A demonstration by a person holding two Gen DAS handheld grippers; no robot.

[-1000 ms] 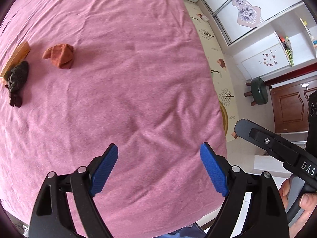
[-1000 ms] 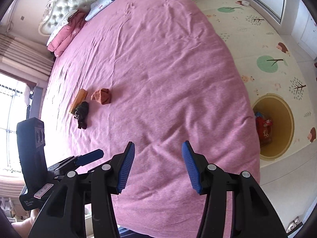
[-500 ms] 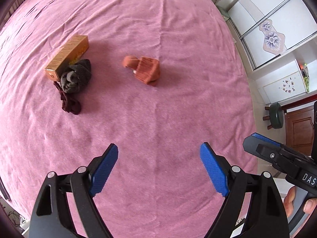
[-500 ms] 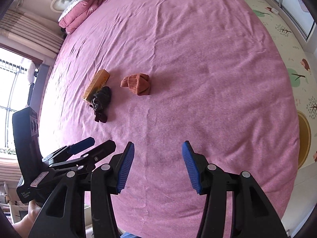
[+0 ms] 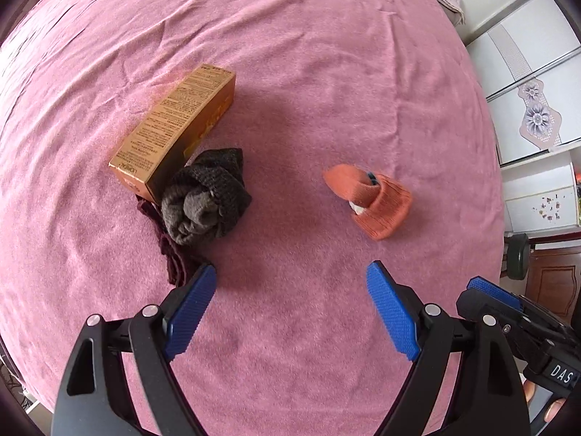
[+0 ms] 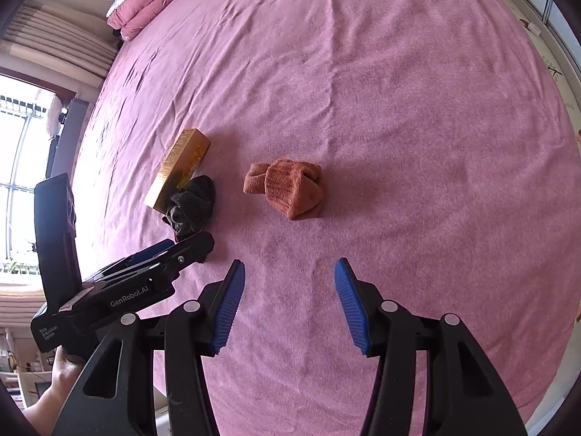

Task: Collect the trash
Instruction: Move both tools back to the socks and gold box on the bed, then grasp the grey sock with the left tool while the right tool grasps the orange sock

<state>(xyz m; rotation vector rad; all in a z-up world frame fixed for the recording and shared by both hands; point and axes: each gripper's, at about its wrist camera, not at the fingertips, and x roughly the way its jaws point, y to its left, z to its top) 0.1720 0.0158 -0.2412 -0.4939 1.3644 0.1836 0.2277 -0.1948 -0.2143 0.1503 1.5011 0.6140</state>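
Trash lies on the pink bedspread [image 5: 326,72] ahead of you: an orange carton [image 5: 174,130] touching a dark grey sock bundle [image 5: 205,198], which half hides a maroon sock [image 5: 174,258]; an orange sock roll [image 5: 374,203] sits apart, something white and blue tucked inside, too small to identify; your left gripper [image 5: 290,309] and right gripper [image 6: 288,298] both hover spread wide, empty; pillows [image 6: 152,0] and a window [image 6: 18,145] are cropped at the edge.
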